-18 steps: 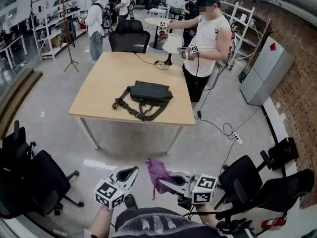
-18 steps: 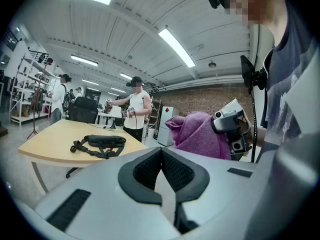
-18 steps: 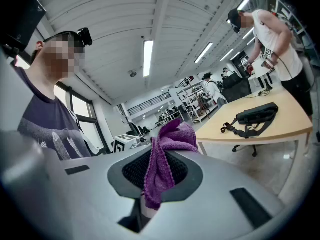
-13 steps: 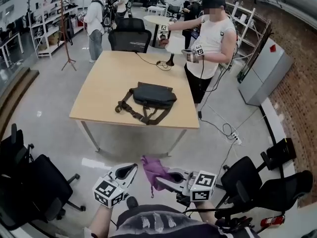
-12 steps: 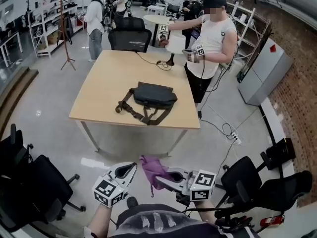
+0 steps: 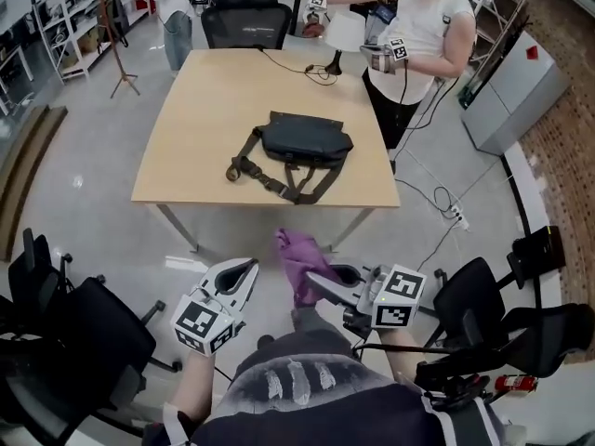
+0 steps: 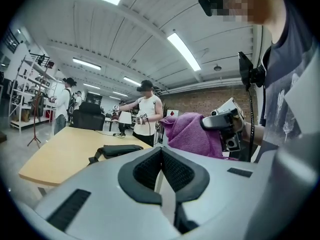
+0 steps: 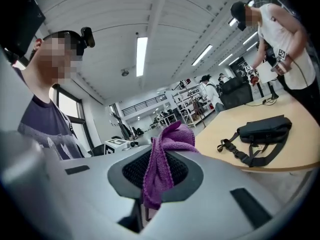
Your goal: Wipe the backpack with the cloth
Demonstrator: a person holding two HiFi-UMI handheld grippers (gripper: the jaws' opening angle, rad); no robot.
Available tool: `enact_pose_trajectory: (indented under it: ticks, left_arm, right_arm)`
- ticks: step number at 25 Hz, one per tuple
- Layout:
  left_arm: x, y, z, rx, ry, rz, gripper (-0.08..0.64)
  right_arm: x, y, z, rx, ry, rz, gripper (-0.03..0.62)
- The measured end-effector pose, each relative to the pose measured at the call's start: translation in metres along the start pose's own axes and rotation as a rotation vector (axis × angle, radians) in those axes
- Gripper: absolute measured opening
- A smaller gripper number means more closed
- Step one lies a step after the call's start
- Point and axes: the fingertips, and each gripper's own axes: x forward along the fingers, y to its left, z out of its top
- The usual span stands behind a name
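Your right gripper [image 6: 321,284] has its fingers clamped on the purple cloth [image 6: 296,254], while your left gripper [image 6: 240,275] carries nothing, its fingers pressed together. The backpack [image 6: 307,140] lies well apart, straight ahead on the tabletop [image 6: 214,110], with its long axis across your view and its straps trailing toward the near edge. The cloth side sits more in line with it, so the next move is probably a forward reach.

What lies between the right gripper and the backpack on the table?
In the head view, only bare floor and the near edge of the table lie between the right gripper, shut on the purple cloth, and the backpack.
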Motion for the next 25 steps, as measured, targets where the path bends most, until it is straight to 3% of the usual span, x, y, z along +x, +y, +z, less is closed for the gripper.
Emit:
enact_pose_trajectory:
  ticks: [6, 16, 19, 22, 25]
  left_arm:
    - [0.056, 0.049, -0.002, -0.022, 0.062, 0.044, 0.009]
    - [0.224, 0.107, 0.032, -0.036, 0.110, 0.046, 0.008]
    - [0.259, 0.116, 0.036, -0.026, 0.126, 0.047, 0.009]
    - [0.277, 0.128, 0.035, -0.034, 0.148, 0.066, 0.008]
    - [0.285, 0.144, 0.030, -0.046, 0.171, 0.090, 0.008]
  right_arm:
    - [-0.002, -0.106, 0.026, 0.035, -0.026, -0.068, 0.030]
    - [-0.023, -0.295, 0.071, 0.084, 0.035, -0.133, 0.030]
    - [-0.043, -0.370, 0.083, 0.009, 0.088, -0.279, 0.031]
    - [-0.065, -0.463, 0.097, -0.184, 0.194, -0.537, 0.031]
    - [-0.073, -0.553, 0.096, -0.370, 0.371, -0.760, 0.031]
